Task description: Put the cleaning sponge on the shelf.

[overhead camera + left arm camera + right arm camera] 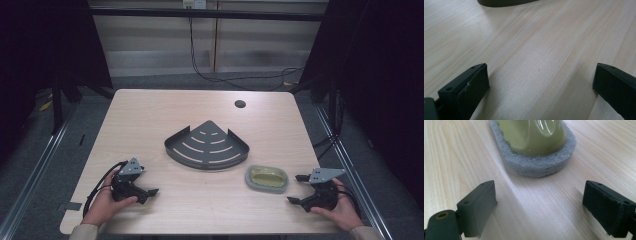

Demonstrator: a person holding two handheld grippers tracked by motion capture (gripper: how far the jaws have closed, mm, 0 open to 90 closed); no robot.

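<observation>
Sponge scrubber (267,179): oval grey abrasive pad with a glossy yellow-green moulded top, dished in the middle. Lies flat, pad down, on the wooden table (150,115), right-front area, just right of the dark corner shelf rack (206,145), not touching.

table (150,115): pale wood grain, smooth matt | scrubber (536,167): rough grey fibrous pad, glossy yellow-green plastic top | corner shelf (206,145): dark matt metal-looking, slotted
</observation>
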